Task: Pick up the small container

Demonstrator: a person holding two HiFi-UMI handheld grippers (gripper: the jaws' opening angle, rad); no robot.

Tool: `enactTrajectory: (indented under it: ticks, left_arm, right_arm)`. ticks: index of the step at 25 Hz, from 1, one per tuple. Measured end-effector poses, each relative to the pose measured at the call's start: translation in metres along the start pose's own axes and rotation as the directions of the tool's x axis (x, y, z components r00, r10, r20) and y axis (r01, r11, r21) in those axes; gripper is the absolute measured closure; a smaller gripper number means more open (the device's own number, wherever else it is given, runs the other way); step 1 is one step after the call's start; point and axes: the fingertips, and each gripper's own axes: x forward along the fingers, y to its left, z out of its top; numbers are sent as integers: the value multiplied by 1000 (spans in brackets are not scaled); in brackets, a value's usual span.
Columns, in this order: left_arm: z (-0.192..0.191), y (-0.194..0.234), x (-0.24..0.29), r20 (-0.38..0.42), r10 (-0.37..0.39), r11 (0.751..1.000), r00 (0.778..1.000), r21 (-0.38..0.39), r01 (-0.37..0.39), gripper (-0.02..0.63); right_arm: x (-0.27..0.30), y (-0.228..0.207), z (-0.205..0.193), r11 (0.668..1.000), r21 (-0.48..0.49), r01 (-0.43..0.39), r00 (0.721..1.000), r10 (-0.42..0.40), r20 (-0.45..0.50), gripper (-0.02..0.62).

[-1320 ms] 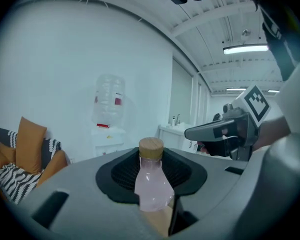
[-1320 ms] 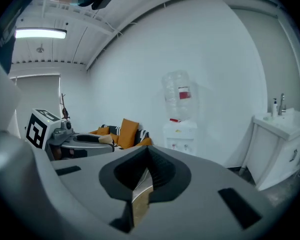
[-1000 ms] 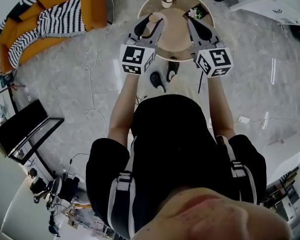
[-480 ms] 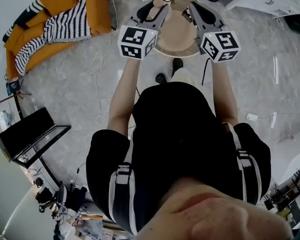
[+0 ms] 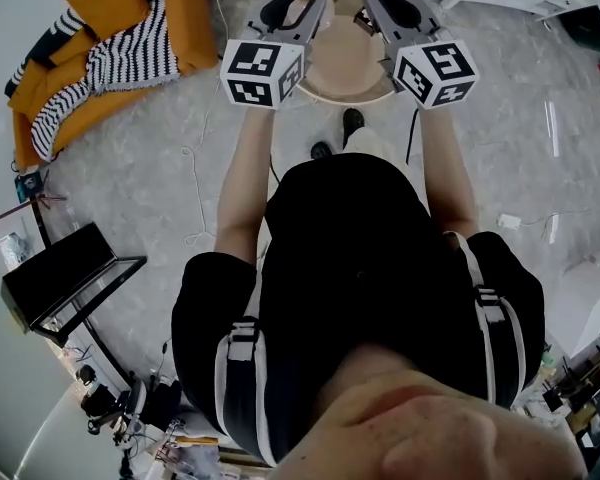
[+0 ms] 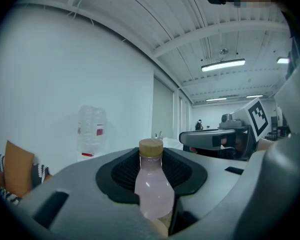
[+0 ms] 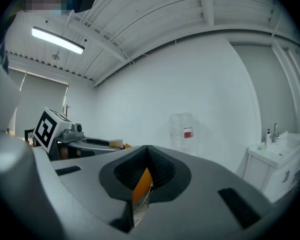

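Left gripper (image 6: 151,156): my fingers (image 6: 121,176) pinch the small clear pinkish wooden-capped bottle (image 6: 153,194).
Right gripper (image 7: 147,155): fingers clamp a thin orange flat piece (image 7: 141,182).
Lift: I squeeze evenly, bottle upright.

Lab-like open-plan studio: ceiling strip lights (image 6: 223,64), water-cooler bottle (image 6: 91,126), orange sofa (image 5: 192,13), cable-strewn stone floor (image 5: 540,168).

Striped blanket (image 5: 115,56) on orange sofa (image 5: 196,13)

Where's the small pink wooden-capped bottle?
The bottle stands gripped in the left gripper, centre of its view; in the head view, by the left rim of the round wooden table.
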Motion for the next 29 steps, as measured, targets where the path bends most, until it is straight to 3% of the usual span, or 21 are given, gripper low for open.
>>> enactTrajectory:
  ticks: [29]
  left_arm:
    - [-2,-6,-17,3,5,1000,1000,2,-5,462]
  right_arm:
    - [-18,10,-2,998,-49,26,999,-28,-32,592]
